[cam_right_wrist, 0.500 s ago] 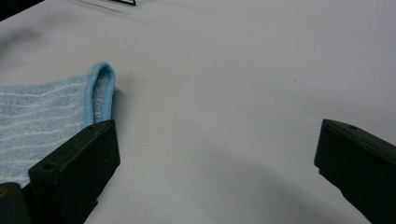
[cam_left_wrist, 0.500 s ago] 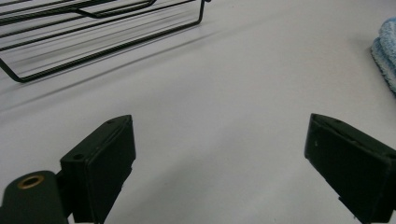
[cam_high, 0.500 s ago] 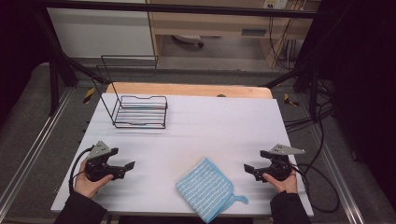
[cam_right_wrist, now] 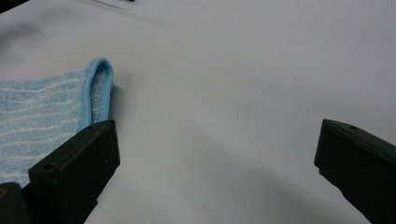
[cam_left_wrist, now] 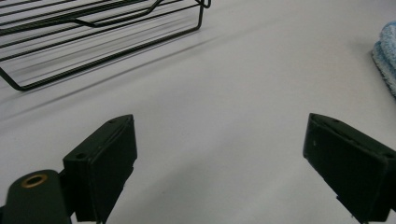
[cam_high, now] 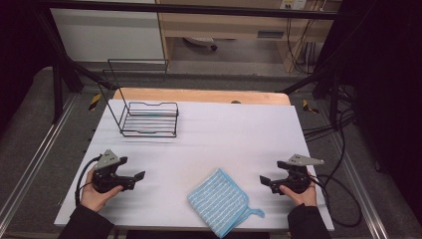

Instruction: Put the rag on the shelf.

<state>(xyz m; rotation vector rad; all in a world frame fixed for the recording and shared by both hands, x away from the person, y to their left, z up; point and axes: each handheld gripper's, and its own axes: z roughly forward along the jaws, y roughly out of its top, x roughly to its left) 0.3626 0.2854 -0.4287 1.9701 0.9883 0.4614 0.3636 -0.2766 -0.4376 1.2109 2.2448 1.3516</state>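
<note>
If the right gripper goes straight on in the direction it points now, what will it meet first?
Probably the folded blue cloth. In the high view the right gripper, jaws open, points left across the white table toward the cloth's near edge. Its own view shows the cloth slightly off-centre, so it might only graze it.

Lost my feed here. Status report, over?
Left gripper and right gripper both open, empty. Folded blue cloth flat between them, untouched. Wire rack far back, nothing in the way.
</note>
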